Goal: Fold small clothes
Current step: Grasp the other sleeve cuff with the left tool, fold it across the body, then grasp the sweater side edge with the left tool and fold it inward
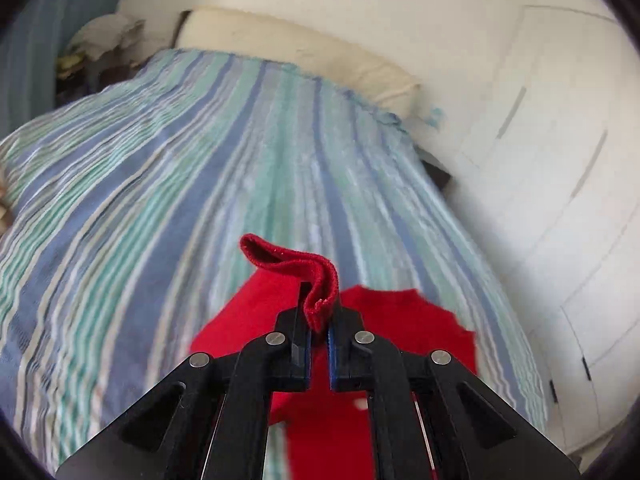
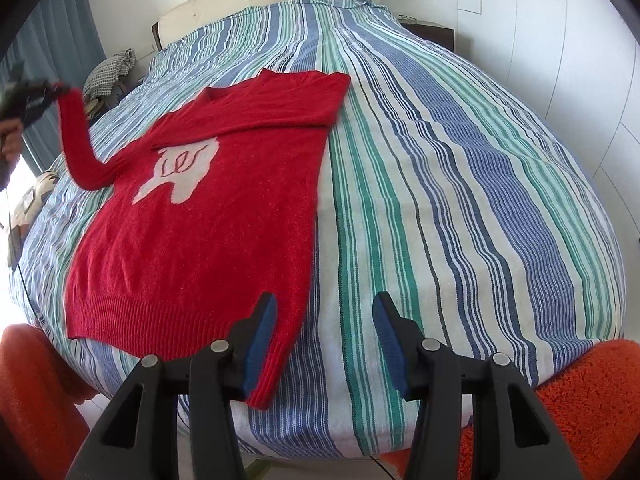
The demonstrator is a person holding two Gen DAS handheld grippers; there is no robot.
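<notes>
One sweater (image 1: 408, 320), red, shows in the left wrist view, hanging blurred below the left gripper (image 1: 319, 320). The gripper's jaws are clamped tight on the ribbed cuff (image 1: 296, 266), which loops up and to the left beyond the tips. Ahead of the fingers lies a bed (image 1: 168, 184) under a blue, green and white striped cover, with a cream headboard (image 1: 304, 52) at its far end. White cupboard doors (image 1: 560, 184) fill the right side, and a blue curtain (image 1: 36, 60) hangs far left.

In the right wrist view the one sweater (image 2: 208, 240) lies flat on the striped bed (image 2: 460, 184), left of and beyond the right gripper (image 2: 324, 320). Its hem corner passes under the left finger. One sleeve (image 2: 280, 120) is folded across the chest, over a white motif; the other sleeve (image 2: 76, 148) rises off the bed to the far left, where the left gripper (image 2: 56, 90) holds its end. The right gripper's two blue-padded fingers stand about half apart with nothing between them, only striped cover showing in the gap. Orange fleecy fabric (image 2: 580, 400) fills both lower corners.
</notes>
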